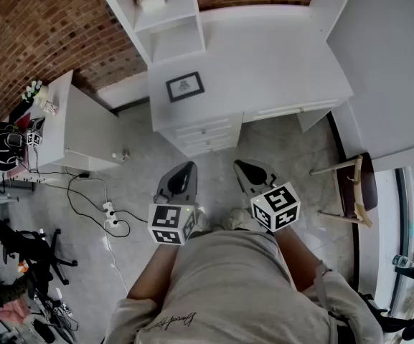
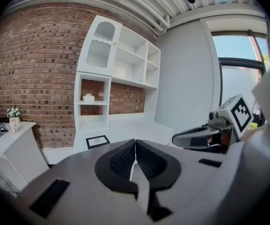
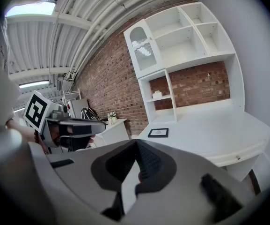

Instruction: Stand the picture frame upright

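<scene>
While both tools hover over the floor in the lower middle of the head view, the left gripper has its jaws clenched together with nothing between them, and the right gripper beside it is clenched and empty too; in each gripper's own view the ribbed black pads meet at the tips. Both point forward and slightly down towards a white desk, well apart from it, and each carries its marker cube close to the person's pale shirt at the bottom of the frame. The picture frame, black-edged with a pale print, lies flat on the desktop in the upper middle of the head view, near the desk's front left corner and above its drawers. Just behind the frame stands a white shelf unit with a small white object on one shelf, backed by a brick wall. To the left of the desk is a lower white cabinet with a small plant at its far end, and a power strip with cables lies on the grey floor below it. At the right edge a wooden chair sits by the desk's side.
</scene>
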Action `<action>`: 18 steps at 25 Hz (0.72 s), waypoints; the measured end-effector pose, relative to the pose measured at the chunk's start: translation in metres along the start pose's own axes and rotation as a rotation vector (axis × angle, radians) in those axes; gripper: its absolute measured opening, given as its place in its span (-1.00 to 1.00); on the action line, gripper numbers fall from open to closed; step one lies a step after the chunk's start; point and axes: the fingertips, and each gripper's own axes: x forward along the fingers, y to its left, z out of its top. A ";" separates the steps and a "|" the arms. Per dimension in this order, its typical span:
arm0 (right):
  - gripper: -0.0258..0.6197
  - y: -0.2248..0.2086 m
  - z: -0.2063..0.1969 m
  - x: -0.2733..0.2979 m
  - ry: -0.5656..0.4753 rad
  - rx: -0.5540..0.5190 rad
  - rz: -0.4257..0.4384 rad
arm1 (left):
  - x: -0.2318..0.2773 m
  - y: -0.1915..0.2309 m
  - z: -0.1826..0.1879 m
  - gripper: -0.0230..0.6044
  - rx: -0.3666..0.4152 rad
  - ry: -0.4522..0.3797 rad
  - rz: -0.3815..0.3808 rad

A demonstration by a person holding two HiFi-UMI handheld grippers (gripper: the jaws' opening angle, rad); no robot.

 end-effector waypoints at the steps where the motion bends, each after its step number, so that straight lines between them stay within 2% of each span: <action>1: -0.83 0.006 0.000 0.001 -0.002 0.003 -0.002 | -0.003 0.004 -0.002 -0.87 0.001 0.009 -0.001; 5: -0.83 0.024 0.001 0.007 -0.004 0.018 -0.019 | -0.015 0.016 -0.006 -0.87 0.005 0.026 -0.018; 18: -0.83 0.060 0.009 0.035 -0.030 0.086 -0.053 | -0.040 0.059 -0.008 -0.87 0.024 0.007 -0.047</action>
